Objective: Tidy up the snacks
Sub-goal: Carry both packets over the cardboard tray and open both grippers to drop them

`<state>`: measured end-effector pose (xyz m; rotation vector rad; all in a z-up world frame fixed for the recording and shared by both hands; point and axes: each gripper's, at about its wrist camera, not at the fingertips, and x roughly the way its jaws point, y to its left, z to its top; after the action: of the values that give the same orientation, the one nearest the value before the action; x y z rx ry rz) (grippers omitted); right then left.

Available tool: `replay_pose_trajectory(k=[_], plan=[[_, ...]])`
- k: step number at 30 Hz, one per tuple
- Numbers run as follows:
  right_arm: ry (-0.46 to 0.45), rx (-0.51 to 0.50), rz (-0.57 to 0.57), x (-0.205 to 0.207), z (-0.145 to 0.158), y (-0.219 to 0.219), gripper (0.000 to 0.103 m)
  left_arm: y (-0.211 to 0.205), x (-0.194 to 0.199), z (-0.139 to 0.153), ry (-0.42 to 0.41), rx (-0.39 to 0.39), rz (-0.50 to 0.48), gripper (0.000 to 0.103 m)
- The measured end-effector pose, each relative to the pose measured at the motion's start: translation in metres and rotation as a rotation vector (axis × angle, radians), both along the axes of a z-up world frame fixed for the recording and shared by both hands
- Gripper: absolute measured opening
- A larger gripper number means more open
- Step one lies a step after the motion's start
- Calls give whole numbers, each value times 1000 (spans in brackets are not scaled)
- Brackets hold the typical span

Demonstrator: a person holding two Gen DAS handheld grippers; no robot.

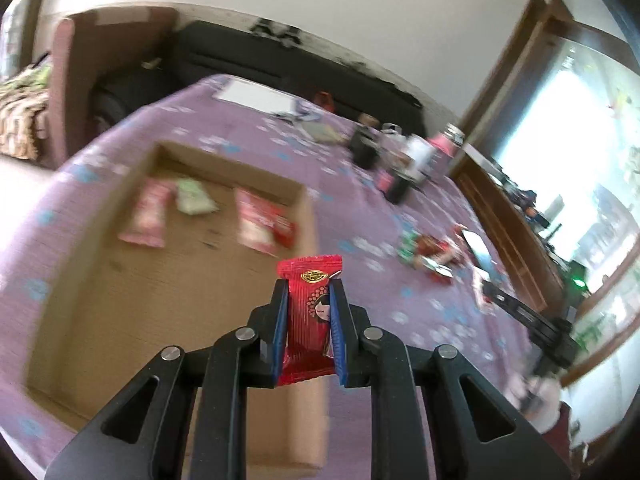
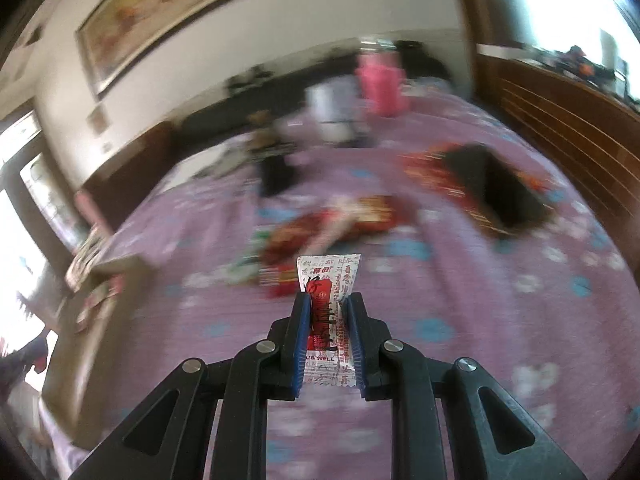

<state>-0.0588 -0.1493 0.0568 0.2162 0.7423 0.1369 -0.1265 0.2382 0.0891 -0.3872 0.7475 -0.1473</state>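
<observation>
My left gripper (image 1: 309, 285) is shut on a red snack packet (image 1: 310, 312) with a cartoon face, held above the right edge of a shallow cardboard box (image 1: 120, 300). The box holds a pink packet (image 1: 146, 216), a green packet (image 1: 194, 198) and a red-and-white packet (image 1: 260, 222). My right gripper (image 2: 329, 300) is shut on a white-and-red snack packet (image 2: 329, 300) printed with characters, above the purple tablecloth (image 2: 480, 300). A loose pile of red and green snacks (image 2: 320, 232) lies just beyond it and also shows in the left wrist view (image 1: 428, 254).
A dark open bag or box (image 2: 500, 188) lies at the right of the table. Bottles and a pink container (image 2: 380, 84) stand at the far side, also seen from the left (image 1: 400, 160). The cardboard box edge (image 2: 92, 300) is at the left. A phone (image 1: 478, 248) lies by the snacks.
</observation>
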Motion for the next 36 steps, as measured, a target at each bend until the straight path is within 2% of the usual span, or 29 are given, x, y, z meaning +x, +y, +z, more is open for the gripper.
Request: replay_pose_trajectory(k=[3, 6, 12, 17, 22, 25, 27, 30, 36], plan=[[-8, -10, 121, 1, 13, 49, 20, 26, 8, -1, 23, 4, 43, 16], [14, 14, 236, 7, 18, 99, 19, 44, 21, -8, 47, 41, 86, 16], [78, 48, 413, 23, 17, 190, 19, 69, 54, -39, 145, 45, 115, 16], [116, -10, 516, 31, 7, 257, 19, 80, 74, -58, 224, 26, 114, 16], [184, -81, 579, 42, -14, 311, 19, 87, 78, -63, 266, -1, 127, 17], [207, -84, 602, 46, -22, 325, 19, 91, 77, -66, 287, -31, 128, 18], [213, -91, 616, 46, -25, 332, 23, 94, 75, -66, 289, -52, 128, 19], [209, -81, 619, 45, -27, 336, 23, 101, 66, -61, 267, -67, 157, 24], [162, -38, 601, 39, -10, 319, 26, 104, 43, -42, 213, -103, 195, 24]])
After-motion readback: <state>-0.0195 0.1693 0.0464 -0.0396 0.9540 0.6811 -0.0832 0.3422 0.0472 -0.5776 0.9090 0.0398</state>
